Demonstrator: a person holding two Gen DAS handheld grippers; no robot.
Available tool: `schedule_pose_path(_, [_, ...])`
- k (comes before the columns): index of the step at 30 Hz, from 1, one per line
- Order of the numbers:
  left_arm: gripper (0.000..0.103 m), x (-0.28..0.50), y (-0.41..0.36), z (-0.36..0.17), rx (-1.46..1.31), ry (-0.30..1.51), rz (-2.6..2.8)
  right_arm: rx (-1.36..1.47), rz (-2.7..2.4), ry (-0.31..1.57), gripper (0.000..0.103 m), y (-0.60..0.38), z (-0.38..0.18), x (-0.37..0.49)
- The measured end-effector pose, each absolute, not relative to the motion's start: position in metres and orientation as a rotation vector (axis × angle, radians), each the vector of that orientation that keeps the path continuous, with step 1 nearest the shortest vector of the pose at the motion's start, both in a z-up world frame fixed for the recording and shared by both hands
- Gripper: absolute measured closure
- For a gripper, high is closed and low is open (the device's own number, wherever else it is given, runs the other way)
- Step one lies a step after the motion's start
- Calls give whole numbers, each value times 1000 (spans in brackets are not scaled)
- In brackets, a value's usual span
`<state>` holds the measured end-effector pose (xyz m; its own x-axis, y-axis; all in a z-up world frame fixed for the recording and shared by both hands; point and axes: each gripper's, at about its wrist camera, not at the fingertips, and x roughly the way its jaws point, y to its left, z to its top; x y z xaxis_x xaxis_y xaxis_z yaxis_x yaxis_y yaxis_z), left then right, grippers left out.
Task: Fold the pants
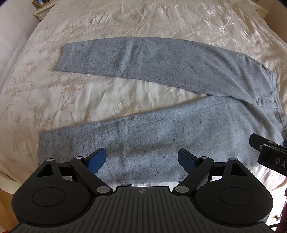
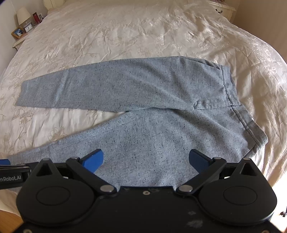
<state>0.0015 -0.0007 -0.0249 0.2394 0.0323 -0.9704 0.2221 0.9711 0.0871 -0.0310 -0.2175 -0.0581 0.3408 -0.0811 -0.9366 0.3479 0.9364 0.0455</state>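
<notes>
Grey-blue speckled pants (image 1: 161,75) lie flat on the bed, legs spread in a V toward the left, waistband at the right (image 2: 233,100). My left gripper (image 1: 142,157) is open and empty, hovering over the near leg close to its cuff. My right gripper (image 2: 146,159) is open and empty over the near leg's thigh, near the waistband. The right gripper's body also shows at the right edge of the left wrist view (image 1: 269,152). The left gripper's edge shows at the far left of the right wrist view (image 2: 10,170).
The bed has a cream floral cover (image 2: 125,35). A nightstand (image 2: 21,34) at the back left carries a lamp, a clock and a photo frame. Another white nightstand (image 2: 222,9) stands at the back right. Wooden floor (image 1: 5,206) shows at the near left.
</notes>
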Motion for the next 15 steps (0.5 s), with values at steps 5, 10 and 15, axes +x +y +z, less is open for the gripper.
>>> schedule_pose_path(5, [16,3,0,-26,222,1331,-130,252,-272,1195,0,-218,-58,-30])
schedule_pose_path(10, [16,5,1,-27,222,1335,-130,258,-255,1192,0,-217,-58,-29])
schedule_pose_path(15, [16,7,1,-28,224,1341,-129,240,-257,1173,0,-216,-59,-27])
